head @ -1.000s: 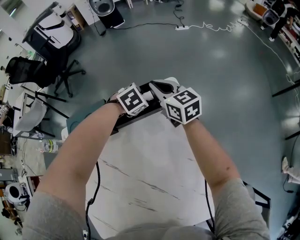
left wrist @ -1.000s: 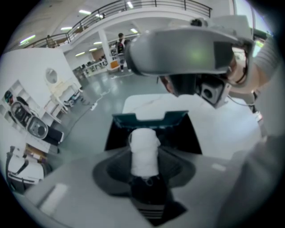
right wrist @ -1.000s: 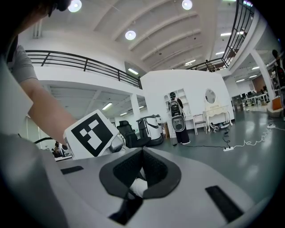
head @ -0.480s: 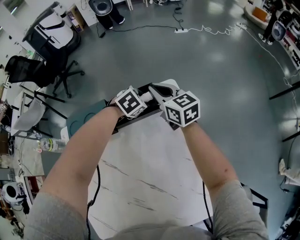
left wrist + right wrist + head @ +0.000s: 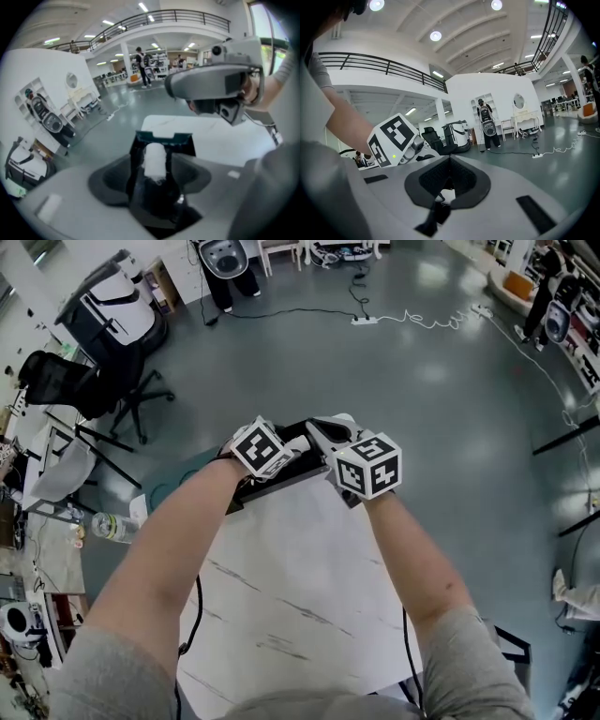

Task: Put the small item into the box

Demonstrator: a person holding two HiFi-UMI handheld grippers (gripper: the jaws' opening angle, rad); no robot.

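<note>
A: Whereabouts of the item [image 5: 154, 154]?

B: Pinched by its flanks in the left hand-held gripper [image 5: 154, 165], right at the mouth of the box [image 5: 184, 144]. Hard to say whether already resting inside the box or only hanging over it.

A: And the box itself?

B: Black, with a green-edged flap standing at its far side. Set at the far rim of the counter [image 5: 300, 587].

A: Right hand-held gripper [image 5: 449, 168]?

B: Just beside the box, up off the counter, closed jaw against jaw. Something dark and a pale scrap low in the slit, impossible to name.

A: Likely feel of the item?

B: Probably light and somewhat soft. White, rounded, a little ragged at the lower end, like a wad or a small roll. Likely to squash under a hard pinch, unlikely to crack, and not obviously slippery.

A: Best place to hold it?

B: Across the middle of the barrel, with gentle pressure only. Better to lower it well inside the box before easing off, given so little weight to settle it. Worth keeping clear of the flap too, which looks thin and easy to knock.
</note>
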